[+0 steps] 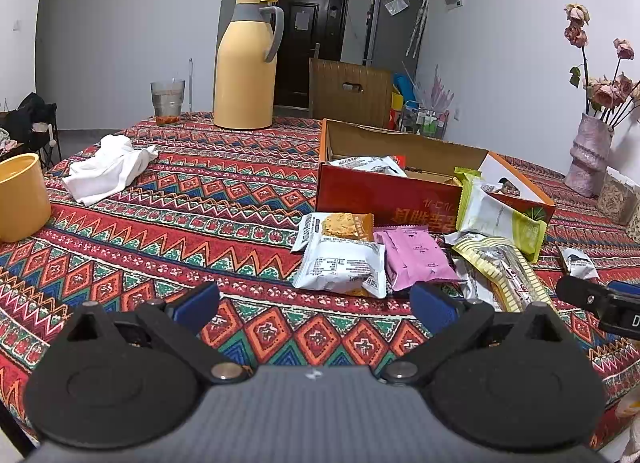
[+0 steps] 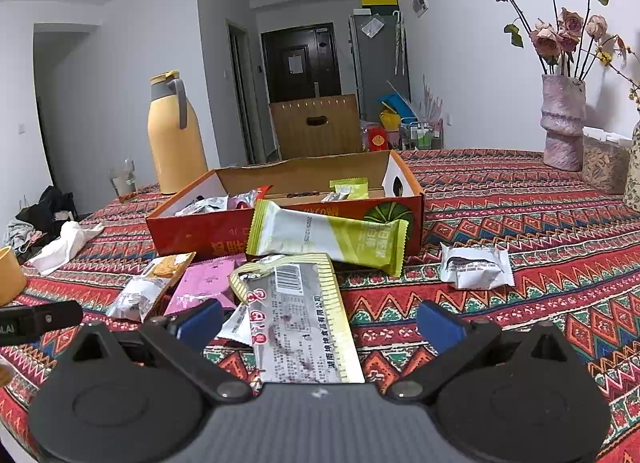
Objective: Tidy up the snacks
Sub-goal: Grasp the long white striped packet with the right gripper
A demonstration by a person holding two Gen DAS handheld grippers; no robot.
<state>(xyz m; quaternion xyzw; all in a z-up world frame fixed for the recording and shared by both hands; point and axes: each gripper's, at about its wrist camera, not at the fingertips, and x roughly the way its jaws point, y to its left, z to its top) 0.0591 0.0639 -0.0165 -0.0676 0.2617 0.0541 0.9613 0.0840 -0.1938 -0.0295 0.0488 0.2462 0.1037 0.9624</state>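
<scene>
Snack packets lie loose on a patterned tablecloth (image 1: 208, 199) before an open red box (image 1: 384, 199), both grippers wide and empty.

The box sits mid-table with a few packets already inside it; a yellow flask (image 1: 245, 67) stands behind it to the left, a pink vase (image 2: 562, 123) of dried roses far right, a white cloth (image 1: 108, 167) well left. Against the box front leans a green-white packet (image 2: 324, 237). Before it lies a long silver bar (image 2: 300, 323), its near end between the right gripper's (image 2: 320, 323) spread fingers. Left of that sit a pink packet (image 1: 414, 259) and a white packet (image 1: 344, 267), just beyond the left gripper (image 1: 316, 305), fingers spread over bare cloth. A small silver packet (image 2: 476, 267) lies apart, right.
</scene>
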